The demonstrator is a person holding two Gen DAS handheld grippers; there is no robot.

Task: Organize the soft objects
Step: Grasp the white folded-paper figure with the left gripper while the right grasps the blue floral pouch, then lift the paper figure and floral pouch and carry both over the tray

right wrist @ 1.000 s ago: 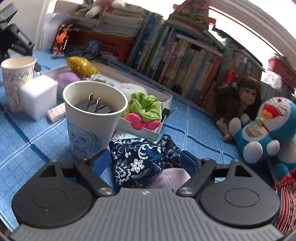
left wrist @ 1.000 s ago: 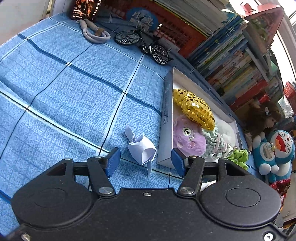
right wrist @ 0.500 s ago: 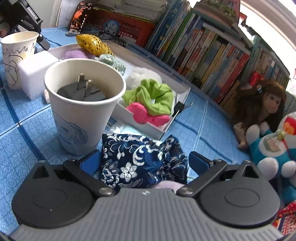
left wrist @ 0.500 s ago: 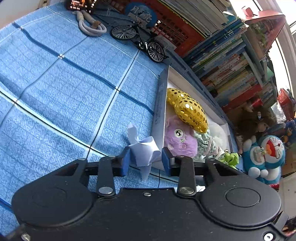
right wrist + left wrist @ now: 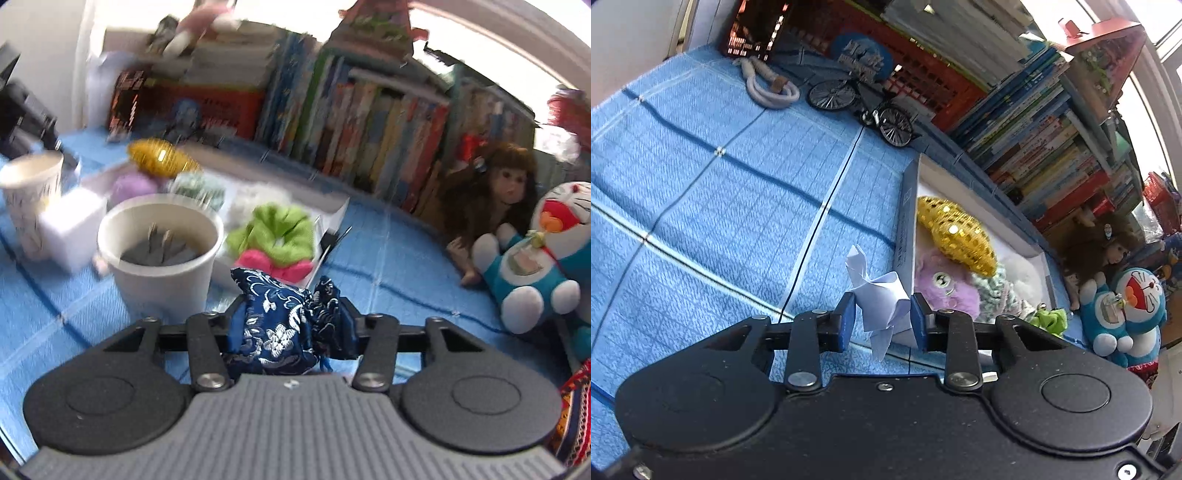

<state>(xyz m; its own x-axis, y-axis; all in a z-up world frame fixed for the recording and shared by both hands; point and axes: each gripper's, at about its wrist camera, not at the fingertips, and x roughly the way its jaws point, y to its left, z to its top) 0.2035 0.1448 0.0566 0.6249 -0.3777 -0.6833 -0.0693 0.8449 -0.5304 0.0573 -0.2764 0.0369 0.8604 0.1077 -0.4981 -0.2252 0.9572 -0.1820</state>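
Soft things already fill much of the shallow white box (image 5: 905, 206) on the blue checked cloth (image 5: 701, 206): a gold sequinned pouch (image 5: 956, 236), a purple plush (image 5: 942, 284), a pale knitted scrunchie (image 5: 1001, 288), something white and fluffy (image 5: 1023, 266), and, at the end seen from the right wrist, a green scrunchie (image 5: 273, 232) with a pink bow (image 5: 280, 267) just in front of it. By that showing the sorting looks well along, though not finished, since two more pieces are only now in hand and neither is in the box. The left gripper (image 5: 882, 321) has its blue pads pressed on a white folded piece (image 5: 879, 295), which looks more like paper than cloth; the piece sits just beside the box's near wall, its lower point hanging between the fingers, and whether it has left the cloth I cannot tell. The right gripper (image 5: 295, 325) is closing, and a dark blue flowered pouch (image 5: 280, 321) is bunched between its fingers, hiding the pads, in front of a white paper cup (image 5: 162, 258) that holds a dark plug. That view is blurred, so the fabric looks squeezed but I would not swear to a firm hold. A doll (image 5: 495, 199) and a blue cat plush (image 5: 535, 258) lie beyond the box, well apart from both grippers; whether they belong to the job is not clear.
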